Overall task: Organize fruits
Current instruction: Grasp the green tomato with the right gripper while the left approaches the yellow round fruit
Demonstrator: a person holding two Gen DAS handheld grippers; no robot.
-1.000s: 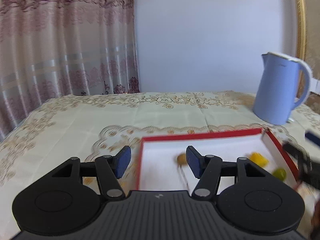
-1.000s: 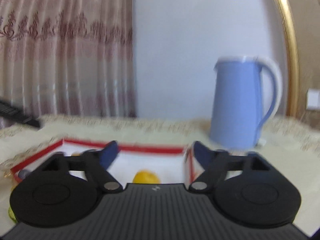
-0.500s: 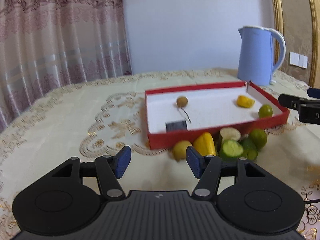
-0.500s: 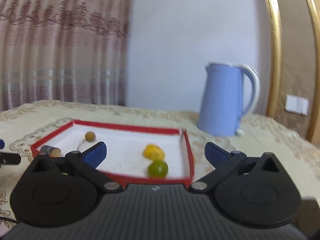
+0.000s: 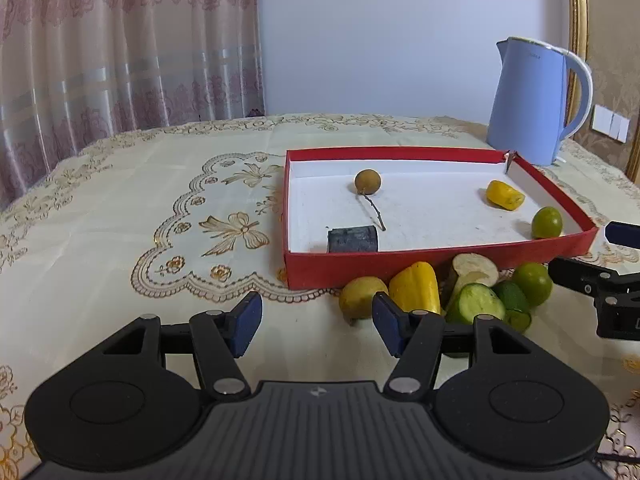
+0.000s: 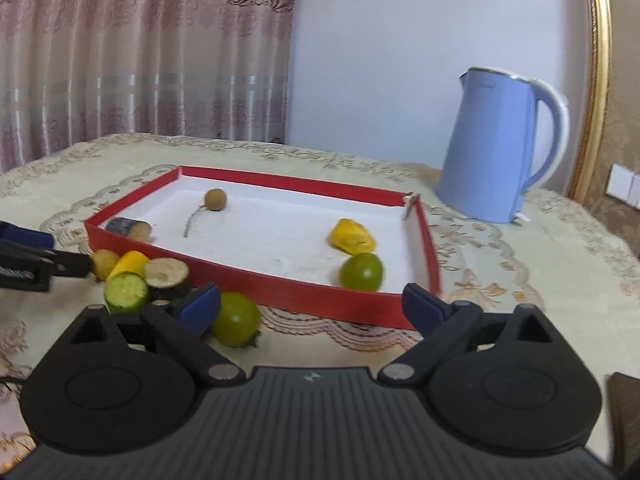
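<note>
Plainly, both grippers hang over the tablecloth (image 5: pixel 120 208) near the front wall of the red tray (image 5: pixel 400 270), and neither has hold of anything.

Left gripper (image 5: pixel 316 322): jaws about half open, only bare cloth between the pads. A pale yellow fruit (image 5: pixel 362 296) lies just ahead of its right pad, beside a yellow pepper piece (image 5: pixel 414 286) — both rest against the tray's front wall, outside it. Further right in the same pile sit a cut cucumber (image 5: pixel 478 302), a pale-faced slice (image 5: pixel 474 270) and a green fruit (image 5: pixel 532 282).

Right gripper (image 6: pixel 310 310): its jaws have just been opening and then eased in a little, and stand wide with nothing clamped. The green fruit (image 6: pixel 236 318) lies on the cloth just beside its left pad, toward the inside of the gap, though contact cannot be told. Ahead between the jaws is the tray's front wall (image 6: pixel 300 284).

Inside the tray: a brown round fruit (image 5: pixel 367 181) with a stem near the back left, a dark cylinder piece (image 5: pixel 352 239) at the front left corner, a yellow piece (image 5: pixel 505 195) and a second green fruit (image 5: pixel 547 222) along the right wall toward the front corner.

A blue kettle (image 5: pixel 532 100) stands beyond the tray's back right corner.
</note>
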